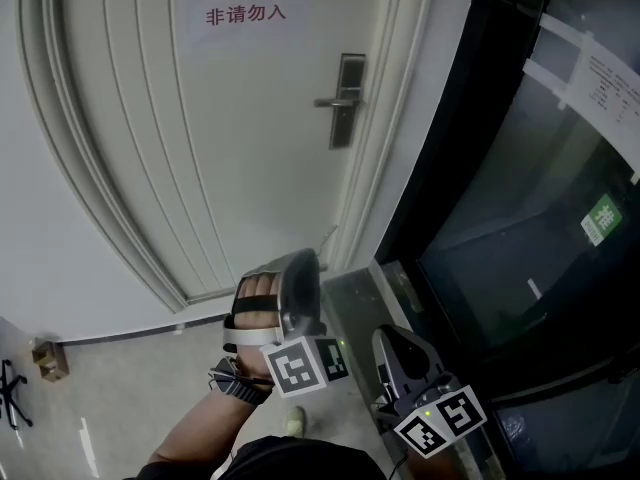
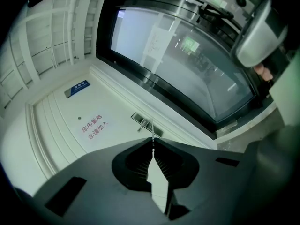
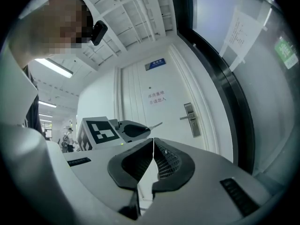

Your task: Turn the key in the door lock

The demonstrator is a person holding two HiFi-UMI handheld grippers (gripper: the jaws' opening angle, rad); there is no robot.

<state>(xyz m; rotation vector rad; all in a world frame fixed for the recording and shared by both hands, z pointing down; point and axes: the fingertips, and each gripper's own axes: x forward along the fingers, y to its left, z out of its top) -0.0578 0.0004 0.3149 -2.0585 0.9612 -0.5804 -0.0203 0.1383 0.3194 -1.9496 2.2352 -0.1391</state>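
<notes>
Door lock (image 1: 346,100), a metal plate with a lever handle, sits at the right edge of the white door (image 1: 180,148), far from both grippers and below a red-lettered sign (image 1: 245,0). The left gripper (image 1: 316,256), held in a hand (image 1: 255,313), points toward the door. Its jaws are pressed together on a thin metal key (image 1: 328,236), which sticks out past their tips, well apart from the lock. To its right and nearer, the right gripper (image 1: 384,336) has its jaws closed against each other with nothing between them. Farther right stands a dark glass wall (image 1: 520,218) with papers stuck to it.
</notes>
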